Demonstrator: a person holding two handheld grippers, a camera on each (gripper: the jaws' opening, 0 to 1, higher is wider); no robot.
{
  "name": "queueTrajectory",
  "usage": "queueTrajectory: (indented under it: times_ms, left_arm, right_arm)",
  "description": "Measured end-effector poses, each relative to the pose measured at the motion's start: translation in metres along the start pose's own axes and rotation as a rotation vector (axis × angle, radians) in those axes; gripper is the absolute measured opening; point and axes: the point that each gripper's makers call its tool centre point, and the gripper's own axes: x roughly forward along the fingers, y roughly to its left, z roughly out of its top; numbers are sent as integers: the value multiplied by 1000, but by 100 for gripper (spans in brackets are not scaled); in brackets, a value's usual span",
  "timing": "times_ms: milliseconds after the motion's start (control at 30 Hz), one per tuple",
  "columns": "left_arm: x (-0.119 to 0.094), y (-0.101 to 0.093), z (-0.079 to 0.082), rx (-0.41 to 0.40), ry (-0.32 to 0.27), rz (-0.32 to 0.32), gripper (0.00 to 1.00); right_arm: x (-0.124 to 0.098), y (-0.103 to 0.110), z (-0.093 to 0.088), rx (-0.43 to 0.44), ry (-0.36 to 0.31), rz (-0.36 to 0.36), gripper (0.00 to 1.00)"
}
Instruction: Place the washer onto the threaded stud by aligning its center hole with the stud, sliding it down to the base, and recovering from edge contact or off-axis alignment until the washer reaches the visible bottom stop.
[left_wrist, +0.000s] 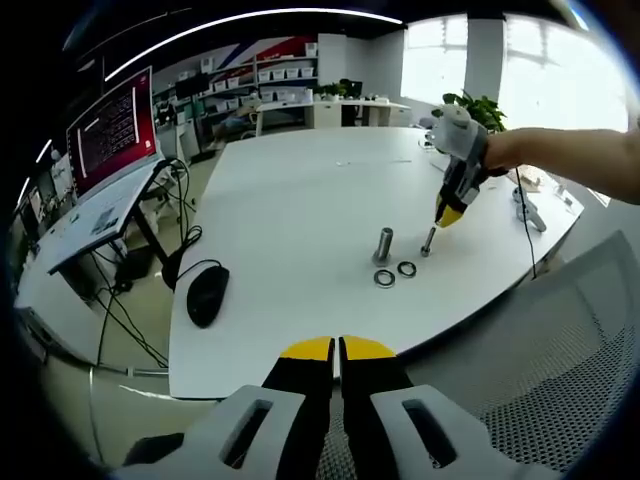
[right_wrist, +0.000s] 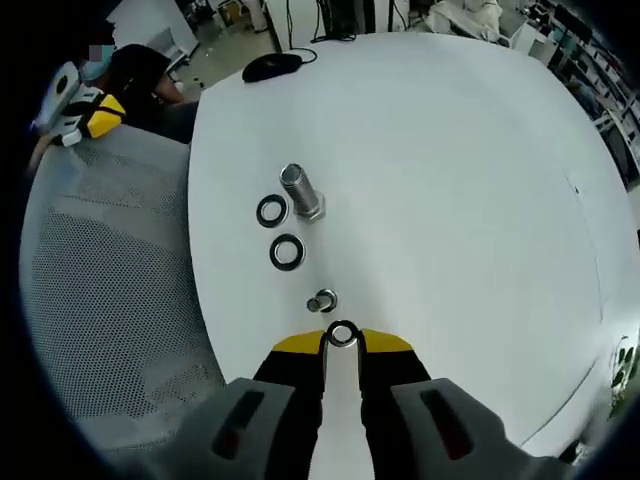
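A small threaded stud (right_wrist: 322, 301) stands upright on the white table (right_wrist: 450, 180), just ahead of my right gripper (right_wrist: 341, 342). That gripper is shut on a small metal washer (right_wrist: 342, 334), held at its yellow tips close to the stud's top. Two dark-centred washers (right_wrist: 271, 211) (right_wrist: 287, 251) lie flat beside a larger upright bolt (right_wrist: 300, 192). In the left gripper view the right gripper (left_wrist: 448, 215) hovers over the stud (left_wrist: 428, 242), next to the bolt (left_wrist: 384, 245) and the washers (left_wrist: 384, 278) (left_wrist: 407, 268). My left gripper (left_wrist: 338, 349) is shut on nothing, off the table's near edge.
A black mouse (left_wrist: 207, 295) with its cable lies near the table's left edge. A laptop (left_wrist: 112, 130) stands on a side stand beyond it. A grey mesh chair (left_wrist: 560, 370) sits by the table edge. A person's arm (left_wrist: 570, 155) holds the right gripper.
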Motion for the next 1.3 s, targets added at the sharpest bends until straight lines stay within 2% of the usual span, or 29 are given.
queueTrajectory:
  times_ms: [267,500,1067,1300]
  left_arm:
    - [0,0,0,-1,-2,1,0]
    - [0,1,1,-2,-5,3,0]
    - [0,1,0,-2,0,2,0]
    - [0,0,-1,0,4,1,0]
  right_arm:
    - [-2,13,14,-64,15,18,14]
    - [3,16,17,-104,46,17,14]
    - [16,17,15,-141,87,19,14]
    - [28,16,12,-125,82,15,14]
